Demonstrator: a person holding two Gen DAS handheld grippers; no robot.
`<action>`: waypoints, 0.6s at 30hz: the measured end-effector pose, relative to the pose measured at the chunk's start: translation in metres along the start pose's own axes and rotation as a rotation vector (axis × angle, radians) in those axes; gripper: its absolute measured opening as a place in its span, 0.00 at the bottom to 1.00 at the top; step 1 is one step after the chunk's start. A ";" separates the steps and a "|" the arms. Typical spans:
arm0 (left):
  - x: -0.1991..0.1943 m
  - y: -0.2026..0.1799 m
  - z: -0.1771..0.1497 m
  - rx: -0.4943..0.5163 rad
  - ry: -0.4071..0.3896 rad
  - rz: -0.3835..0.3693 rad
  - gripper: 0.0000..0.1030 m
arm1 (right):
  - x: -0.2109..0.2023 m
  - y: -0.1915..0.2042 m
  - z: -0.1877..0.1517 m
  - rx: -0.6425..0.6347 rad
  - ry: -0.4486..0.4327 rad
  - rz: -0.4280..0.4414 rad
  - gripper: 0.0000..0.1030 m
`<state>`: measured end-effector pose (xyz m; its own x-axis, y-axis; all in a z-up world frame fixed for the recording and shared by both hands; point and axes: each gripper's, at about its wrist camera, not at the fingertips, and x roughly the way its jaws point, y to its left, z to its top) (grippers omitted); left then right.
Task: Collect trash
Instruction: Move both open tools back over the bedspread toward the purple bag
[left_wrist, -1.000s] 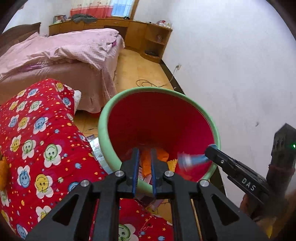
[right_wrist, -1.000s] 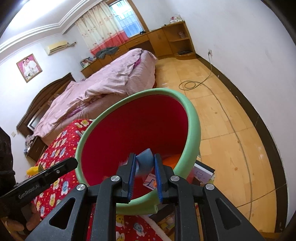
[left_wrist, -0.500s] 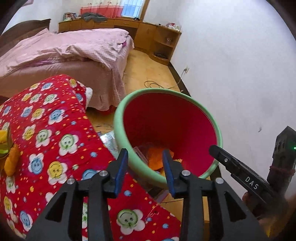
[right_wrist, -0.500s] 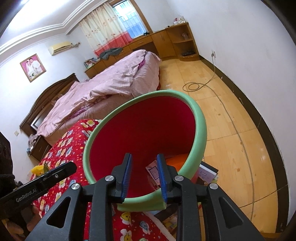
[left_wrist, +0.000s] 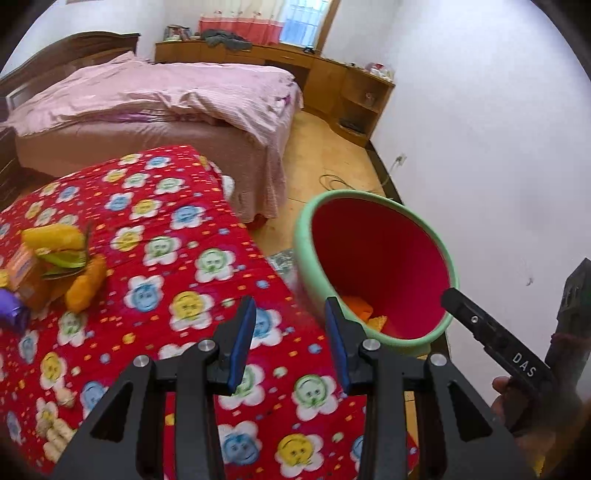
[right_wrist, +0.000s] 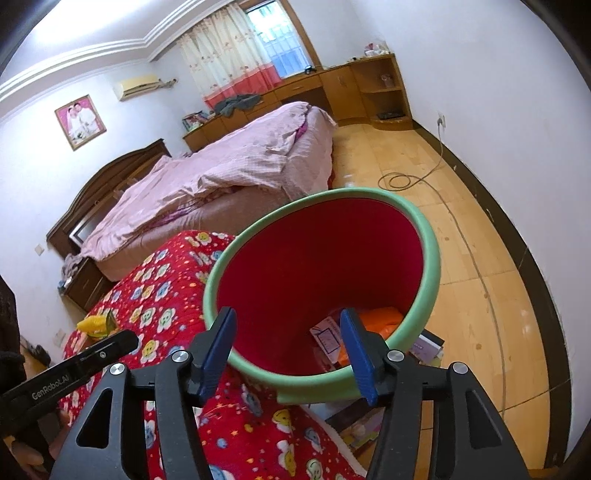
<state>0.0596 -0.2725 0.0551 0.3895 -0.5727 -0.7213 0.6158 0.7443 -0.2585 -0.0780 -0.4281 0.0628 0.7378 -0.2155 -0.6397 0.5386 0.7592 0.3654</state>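
Blue wrapper gone from right hand-held gripper (right_wrist: 289, 349) marked "DAS", jaws just opened, empty, left hand-held gripper (left_wrist: 290, 338) "GenRobot.AI" spread

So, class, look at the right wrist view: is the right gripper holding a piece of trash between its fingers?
No: the right gripper stands open with nothing between its blue pads, above the red bin where wrappers lie.

A bed (right_wrist: 229, 173) with a rumpled pink cover fills the upper left of the right wrist view, its dark wooden headboard (right_wrist: 110, 177) against the wall. Above it hang a framed photo (right_wrist: 80, 121) and an air conditioner (right_wrist: 138, 85). At upper right, wooden cabinets (right_wrist: 354, 85) stand below a curtained window (right_wrist: 258, 48). A cable (right_wrist: 410, 177) lies coiled on the wooden floor (right_wrist: 480, 295).
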 end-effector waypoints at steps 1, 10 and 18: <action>-0.004 0.004 -0.001 -0.009 -0.001 0.011 0.37 | -0.001 0.003 0.000 -0.004 0.003 0.003 0.58; -0.033 0.044 -0.009 -0.095 -0.030 0.085 0.42 | -0.006 0.035 -0.002 -0.065 0.028 0.064 0.64; -0.054 0.088 -0.017 -0.206 -0.045 0.169 0.42 | 0.002 0.080 -0.001 -0.146 0.055 0.136 0.65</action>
<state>0.0816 -0.1702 0.0604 0.5080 -0.4460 -0.7369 0.3892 0.8821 -0.2655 -0.0338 -0.3668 0.0902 0.7740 -0.0737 -0.6289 0.3676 0.8610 0.3515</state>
